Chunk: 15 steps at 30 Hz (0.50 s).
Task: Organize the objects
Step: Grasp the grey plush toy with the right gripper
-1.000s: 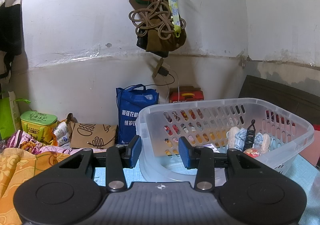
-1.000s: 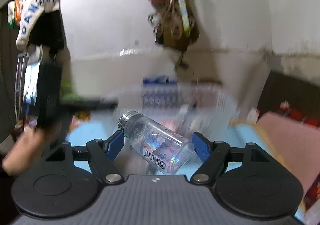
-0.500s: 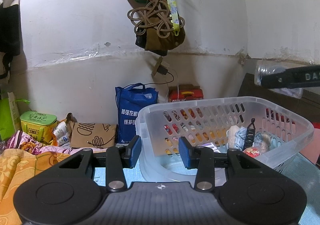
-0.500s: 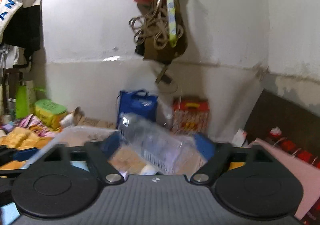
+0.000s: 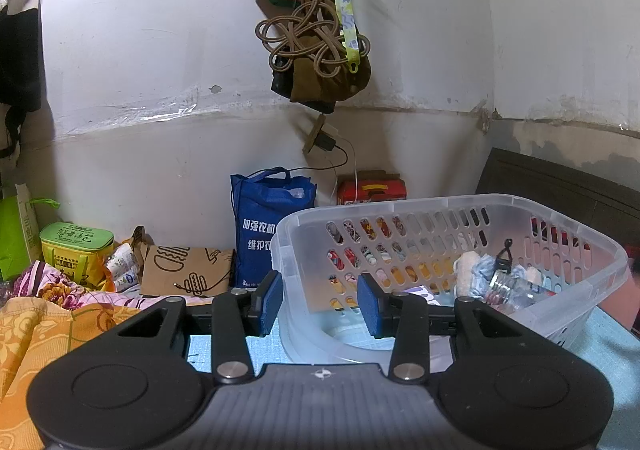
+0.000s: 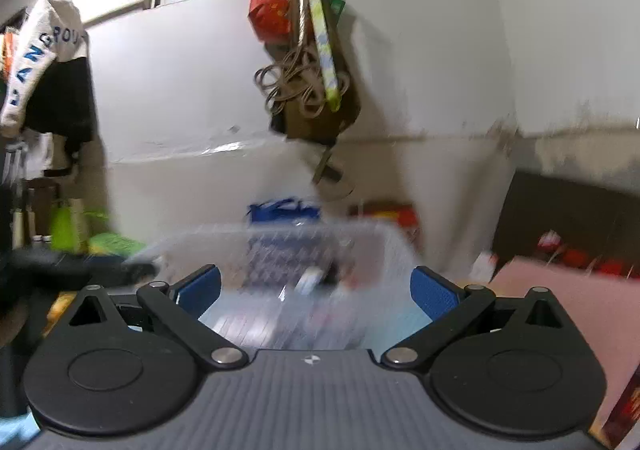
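A clear plastic basket [image 5: 452,209] stands on the light blue surface, just ahead of my left gripper [image 5: 320,304]. A clear plastic bottle [image 5: 516,290] lies inside it at the right, beside pale rolled cloths [image 5: 472,270] and a black clip [image 5: 505,260]. My left gripper is open and empty, its right finger reaching over the basket's near rim. My right gripper [image 6: 316,292] is wide open and empty, above and in front of the basket [image 6: 280,242], which is blurred in that view.
A blue shopping bag [image 5: 266,221], a red box [image 5: 372,191], a brown paper bag [image 5: 184,270] and a green tin [image 5: 76,246] line the wall. Orange bedding [image 5: 36,330] lies at left. Bags and cord [image 5: 316,41] hang overhead. A pink cloth [image 6: 560,290] lies at right.
My right gripper carried the bottle over the basket and opened; the bottle now lies in the basket. My left gripper has stayed still.
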Available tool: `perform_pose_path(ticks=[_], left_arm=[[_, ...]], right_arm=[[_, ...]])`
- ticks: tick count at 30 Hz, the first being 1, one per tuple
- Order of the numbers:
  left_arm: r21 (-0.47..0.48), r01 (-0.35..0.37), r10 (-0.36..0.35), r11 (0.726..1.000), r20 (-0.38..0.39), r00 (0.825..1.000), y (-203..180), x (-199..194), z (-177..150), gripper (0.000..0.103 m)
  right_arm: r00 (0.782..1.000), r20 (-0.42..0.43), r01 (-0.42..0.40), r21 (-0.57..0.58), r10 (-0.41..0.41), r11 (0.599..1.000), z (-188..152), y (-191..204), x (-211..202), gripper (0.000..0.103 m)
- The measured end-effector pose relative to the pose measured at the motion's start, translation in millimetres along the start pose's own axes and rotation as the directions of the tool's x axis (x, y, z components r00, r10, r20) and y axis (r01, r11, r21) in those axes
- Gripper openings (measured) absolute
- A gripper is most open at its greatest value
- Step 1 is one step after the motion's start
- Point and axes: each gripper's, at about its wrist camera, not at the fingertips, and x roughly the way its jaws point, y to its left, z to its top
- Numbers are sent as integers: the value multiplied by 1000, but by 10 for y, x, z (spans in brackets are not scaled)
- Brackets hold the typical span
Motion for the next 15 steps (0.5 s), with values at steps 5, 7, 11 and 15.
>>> perform_pose_path(ticks=[5, 7, 11, 15], left_arm=[[-1, 0, 0, 1000, 1, 1000, 0, -1, 0, 45], [-1, -1, 1, 1000, 1, 1000, -5, -5, 1, 45], [0, 0, 0, 1000, 0, 1000, -4, -7, 9, 45], [2, -1, 1, 1000, 0, 1000, 0, -5, 12, 45]], right_arm=[[987, -153, -57, -31, 52, 998, -436, 159, 153, 103], [978, -201, -69, -25, 63, 997, -543, 227, 253, 103], [954, -247, -175, 10, 172, 985, -631, 394, 324, 103], [940, -269, -226, -29, 210, 974, -606, 632, 363, 103]])
